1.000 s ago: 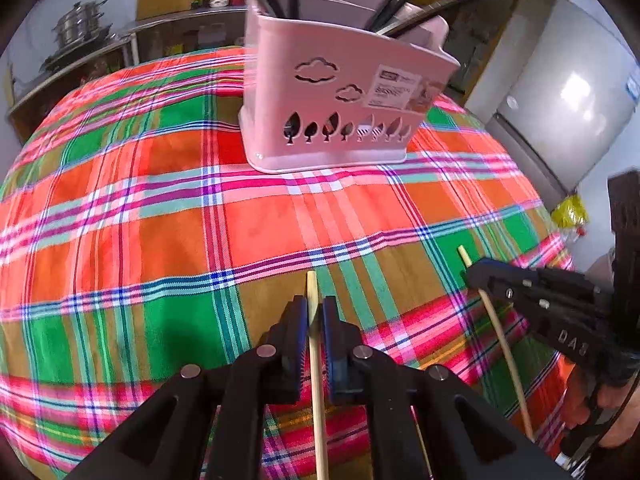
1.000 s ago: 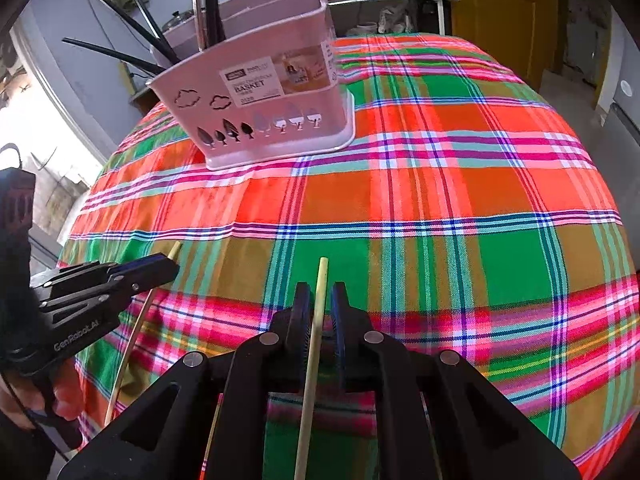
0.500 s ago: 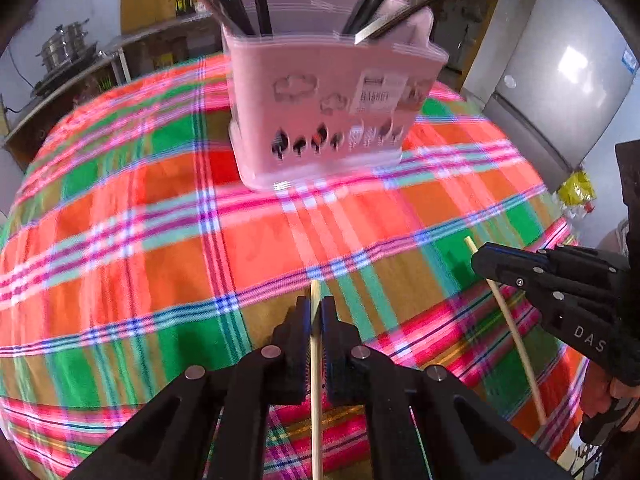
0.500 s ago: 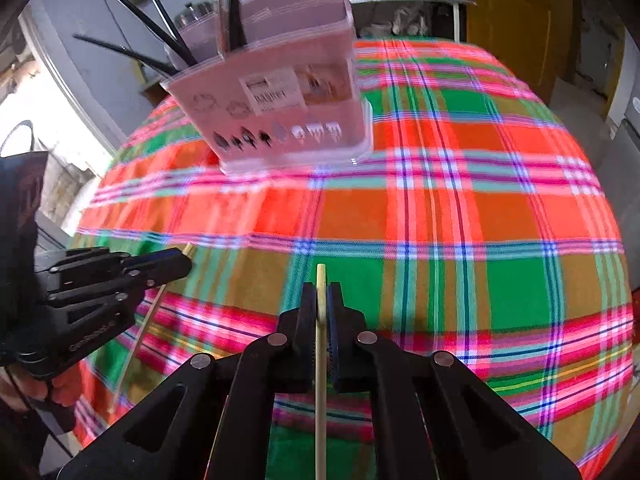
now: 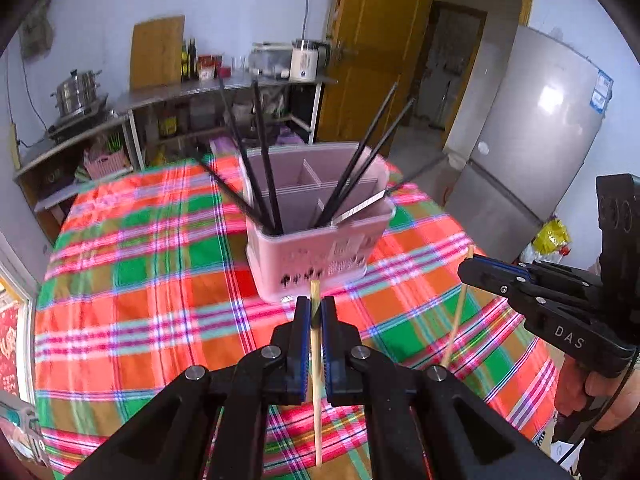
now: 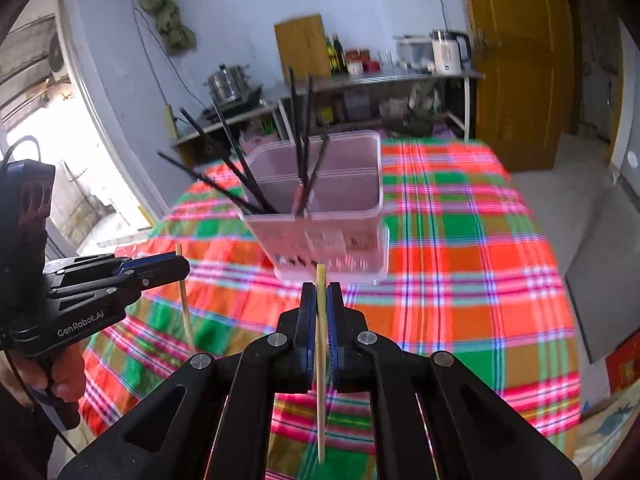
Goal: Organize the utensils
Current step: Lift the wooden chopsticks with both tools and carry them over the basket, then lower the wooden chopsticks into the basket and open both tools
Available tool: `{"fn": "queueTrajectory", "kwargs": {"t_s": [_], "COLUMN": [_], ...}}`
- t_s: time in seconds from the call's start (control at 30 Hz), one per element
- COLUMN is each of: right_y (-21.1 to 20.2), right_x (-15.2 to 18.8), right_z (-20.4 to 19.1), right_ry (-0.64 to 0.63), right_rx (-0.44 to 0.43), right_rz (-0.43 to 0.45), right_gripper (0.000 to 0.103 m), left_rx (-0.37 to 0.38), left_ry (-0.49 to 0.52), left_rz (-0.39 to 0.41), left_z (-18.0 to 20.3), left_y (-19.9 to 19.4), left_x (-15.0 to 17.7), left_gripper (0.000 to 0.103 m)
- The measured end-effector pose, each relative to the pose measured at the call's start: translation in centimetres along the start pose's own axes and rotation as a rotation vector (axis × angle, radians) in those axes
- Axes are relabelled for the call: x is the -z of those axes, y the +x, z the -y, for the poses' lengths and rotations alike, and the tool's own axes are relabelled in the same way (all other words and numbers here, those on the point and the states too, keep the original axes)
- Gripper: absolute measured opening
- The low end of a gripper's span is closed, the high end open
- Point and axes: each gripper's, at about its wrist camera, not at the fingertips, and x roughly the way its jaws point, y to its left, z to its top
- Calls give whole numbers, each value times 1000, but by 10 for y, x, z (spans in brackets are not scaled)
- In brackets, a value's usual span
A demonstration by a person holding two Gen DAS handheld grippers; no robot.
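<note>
A pink divided utensil basket (image 5: pixel 320 256) stands on the plaid tablecloth (image 5: pixel 140 280) with several black chopsticks (image 5: pixel 264 160) leaning out of its near compartments. My left gripper (image 5: pixel 315 308) is shut on a pale wooden chopstick (image 5: pixel 316 364), held in the air short of the basket. In the right wrist view my right gripper (image 6: pixel 321 292) is shut on a second wooden chopstick (image 6: pixel 320 360), also lifted in front of the basket (image 6: pixel 320 240). Each wrist view shows the other gripper (image 5: pixel 470 266) (image 6: pixel 180 266) beside it, level with it and gripping its stick.
A grey fridge (image 5: pixel 532 140) stands to the right of the table. A metal shelf (image 6: pixel 360 80) with pots, bottles and a kettle (image 6: pixel 446 54) runs along the far wall. A yellow door (image 6: pixel 516 60) lies behind. The round table drops away at its near edge.
Both grippers have risen from the cloth, each carrying its wooden chopstick. The right jaws closed tight on their stick. The basket now shows from above, its compartments visible.
</note>
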Motion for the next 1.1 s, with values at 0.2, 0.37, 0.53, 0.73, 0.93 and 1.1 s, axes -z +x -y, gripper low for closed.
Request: {"fn": "queueTrajectory", "kwargs": {"t_s": [0.2,0.37,0.53,0.73,0.93,1.1], "right_y": [-20,-22,-29,-38,-52,-62], "right_x": [-11,-6,-4,-15,-40,-67], "right_z": [-8,-8,-14,-20,-31,-40], "right_ry": [-17,-21,-44,-57,-74,-83], "right_rx": [-4,-3,-2,-16,-49,-60], "right_rz": [55,53,62,101,182,262], "right_gripper": [5,5,5,5,5,5], "left_rx": [9,1,-1,12,28,22], "left_ry": [11,4,-5,-8,-26,-26], "left_rz": [38,26,32,55,112,185], "left_z": [4,5,3,1,-5,-11], "left_y": [-20,-20,-25,-39,-64,-88], "left_x": [-9,-6,-8,-17,-41,-73], "left_gripper": [5,5,5,5,5,5]}}
